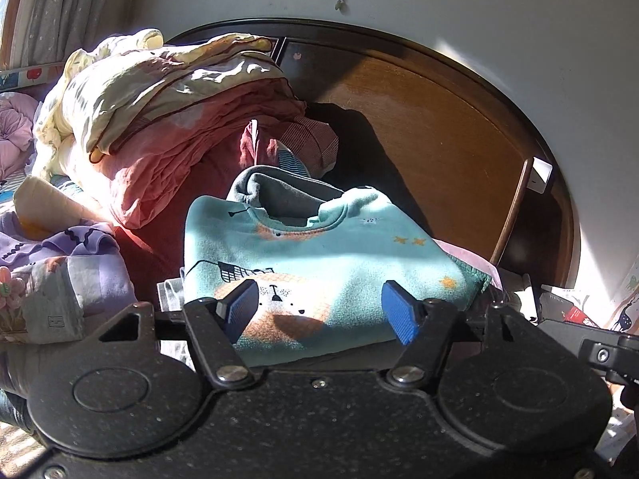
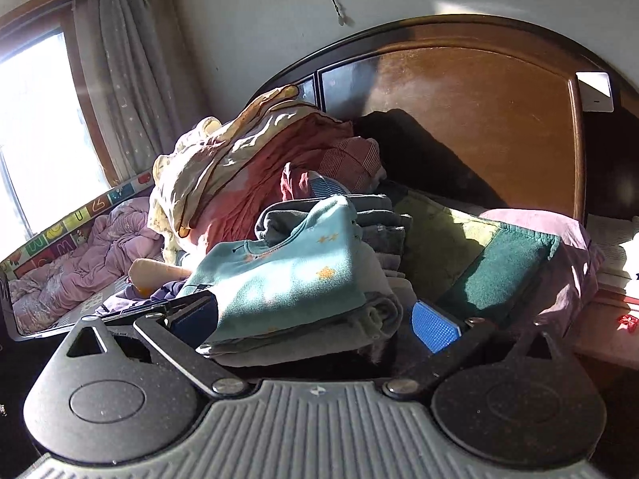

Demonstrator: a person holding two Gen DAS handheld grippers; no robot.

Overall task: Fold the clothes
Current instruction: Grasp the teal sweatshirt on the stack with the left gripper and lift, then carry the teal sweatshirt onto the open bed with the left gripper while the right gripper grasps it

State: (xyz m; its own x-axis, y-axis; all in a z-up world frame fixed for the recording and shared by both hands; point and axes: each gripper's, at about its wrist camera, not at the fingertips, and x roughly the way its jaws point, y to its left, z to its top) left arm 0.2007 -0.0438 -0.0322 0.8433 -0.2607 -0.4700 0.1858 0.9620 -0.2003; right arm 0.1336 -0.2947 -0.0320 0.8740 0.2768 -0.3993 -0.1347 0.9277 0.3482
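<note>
A folded teal child's sweatshirt [image 1: 319, 263] with a bear print and orange stars lies on top of a stack of folded clothes; it also shows in the right wrist view [image 2: 287, 279]. My left gripper [image 1: 321, 313] is open, its blue pads [image 1: 399, 313] apart just over the sweatshirt's near edge, holding nothing. My right gripper [image 2: 315, 321] is open, its fingers on either side of the stack's near corner, with grey folded garments [image 2: 359, 319] between them.
A heap of pink and yellow bedding [image 1: 159, 119] rises behind on the left. A wooden headboard [image 2: 479, 127] stands behind. Purple clothes [image 1: 80, 255] lie left. A green towel on a pink pillow [image 2: 511, 271] lies right. A window with curtains [image 2: 120, 80] is far left.
</note>
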